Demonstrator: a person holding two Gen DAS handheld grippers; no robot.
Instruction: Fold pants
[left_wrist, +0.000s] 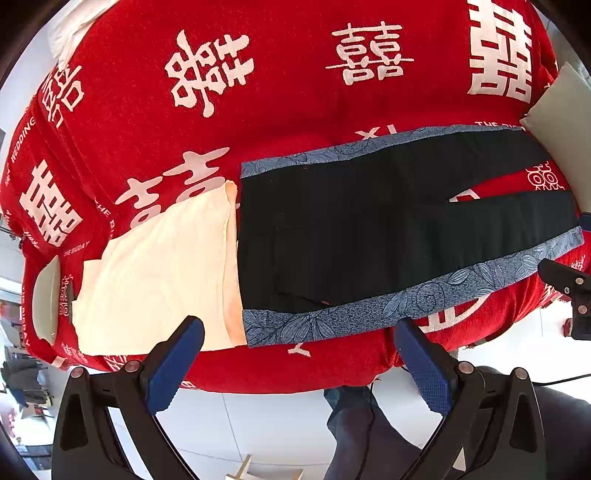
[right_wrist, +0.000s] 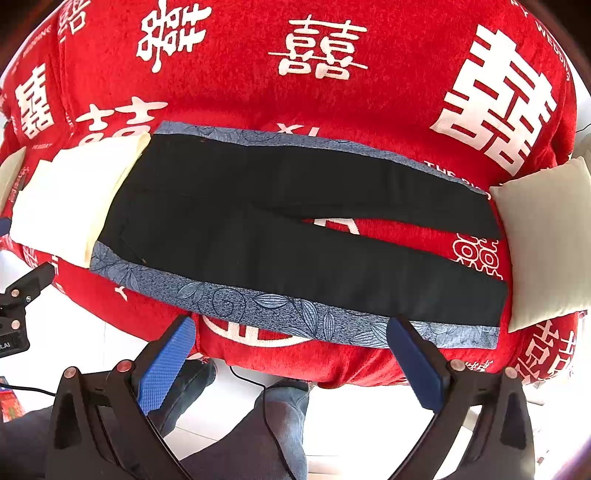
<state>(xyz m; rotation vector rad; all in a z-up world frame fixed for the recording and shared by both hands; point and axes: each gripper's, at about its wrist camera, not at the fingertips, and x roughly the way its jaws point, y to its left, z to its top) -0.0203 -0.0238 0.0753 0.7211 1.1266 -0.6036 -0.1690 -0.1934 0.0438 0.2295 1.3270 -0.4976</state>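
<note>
Black pants (left_wrist: 351, 229) with blue leaf-patterned side stripes lie flat on the red blanket (left_wrist: 258, 110), waist at the left, the two legs spread apart toward the right. They also show in the right wrist view (right_wrist: 277, 229). My left gripper (left_wrist: 299, 336) is open and empty, hovering just before the near stripe by the waist. My right gripper (right_wrist: 291, 336) is open and empty, hovering just before the near leg's stripe. The right gripper's body shows at the right edge of the left wrist view (left_wrist: 569, 291).
A folded cream cloth (left_wrist: 159, 273) lies against the waist at the left. A grey-white cushion (right_wrist: 546, 240) sits at the leg ends on the right. A pale plate-like object (left_wrist: 46, 299) lies at the far left. The person's legs (right_wrist: 258, 417) and white floor are below the blanket's edge.
</note>
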